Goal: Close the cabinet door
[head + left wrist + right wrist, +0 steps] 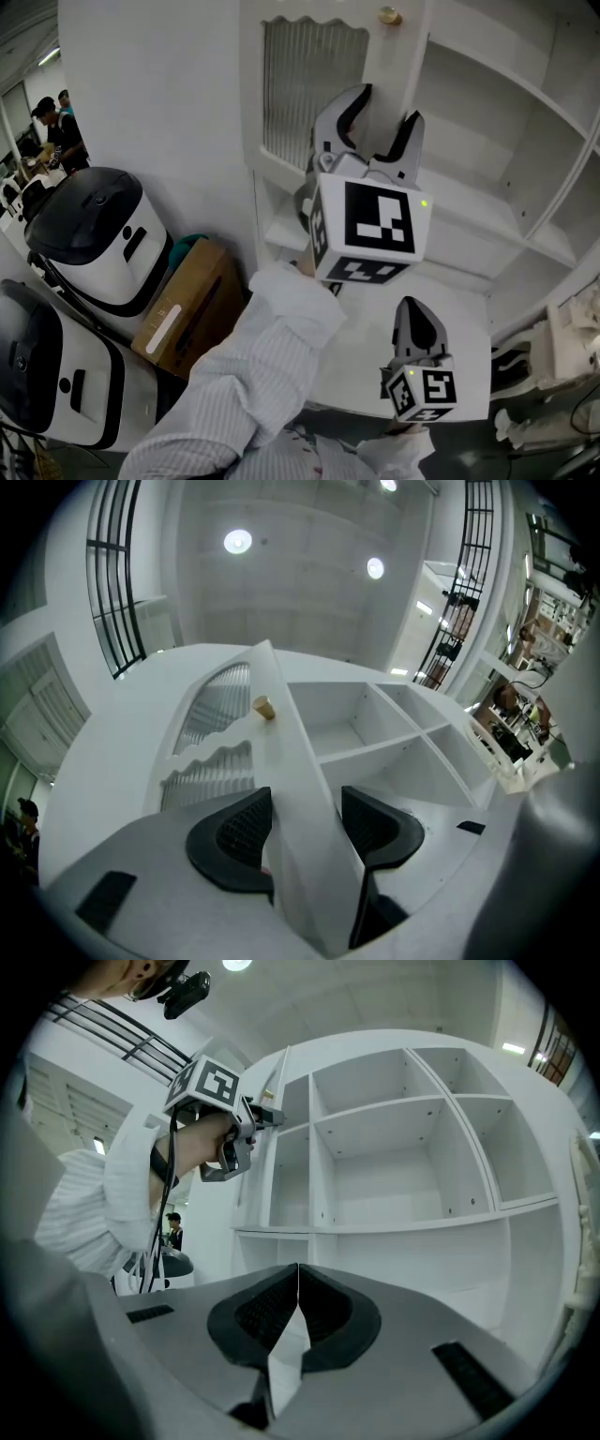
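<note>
The white cabinet (506,141) stands with its door (309,84) swung out; the door has a ribbed pane and a brass knob (390,16). My left gripper (382,117) is raised at the door's free edge with its jaws wide apart, one on each side of that edge. In the left gripper view the door edge (298,780) runs up between the black pads (234,832), below the knob (263,708). My right gripper (417,314) hangs lower, in front of the cabinet's ledge, shut and empty. The right gripper view shows its closed jaws (298,1288) facing the bare shelves (403,1147), and the left gripper (267,1119) at the door.
Two white machines with black tops (94,234) and a brown cardboard box (187,300) stand left of the cabinet. Several people (56,122) are far off at the left. A white ledge (459,309) juts out under the shelves.
</note>
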### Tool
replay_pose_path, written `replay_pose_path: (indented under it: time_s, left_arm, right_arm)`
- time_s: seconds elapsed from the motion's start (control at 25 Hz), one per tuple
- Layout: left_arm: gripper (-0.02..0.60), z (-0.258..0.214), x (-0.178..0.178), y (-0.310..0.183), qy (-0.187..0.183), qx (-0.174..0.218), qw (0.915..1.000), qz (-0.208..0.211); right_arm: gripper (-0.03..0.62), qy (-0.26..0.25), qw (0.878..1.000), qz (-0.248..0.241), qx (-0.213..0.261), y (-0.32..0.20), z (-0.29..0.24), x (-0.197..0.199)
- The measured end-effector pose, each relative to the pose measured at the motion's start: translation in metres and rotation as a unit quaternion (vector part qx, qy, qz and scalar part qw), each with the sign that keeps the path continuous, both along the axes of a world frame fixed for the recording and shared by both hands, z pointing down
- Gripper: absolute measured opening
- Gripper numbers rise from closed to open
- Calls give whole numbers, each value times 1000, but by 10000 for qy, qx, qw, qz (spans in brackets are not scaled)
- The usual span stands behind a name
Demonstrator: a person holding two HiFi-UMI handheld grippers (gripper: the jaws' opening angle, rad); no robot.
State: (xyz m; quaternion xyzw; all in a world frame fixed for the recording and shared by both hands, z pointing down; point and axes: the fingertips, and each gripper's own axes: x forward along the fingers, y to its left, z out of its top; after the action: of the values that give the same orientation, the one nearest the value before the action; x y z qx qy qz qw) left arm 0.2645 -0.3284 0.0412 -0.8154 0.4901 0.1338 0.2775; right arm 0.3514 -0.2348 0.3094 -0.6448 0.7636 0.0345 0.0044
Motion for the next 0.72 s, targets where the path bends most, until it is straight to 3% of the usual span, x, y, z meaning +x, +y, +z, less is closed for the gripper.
replay_pose_path:
  time_s: [0.28,0.72]
  left_arm:
    - [243,1,12,-13,-8,167,9998,-107]
    - [230,1,30,-37,-148,285,9994,83]
  right_arm:
    - [12,-40,9999,114,-61,-14,7,12]
    - [12,-92,9998,156,-122,-41,12,19]
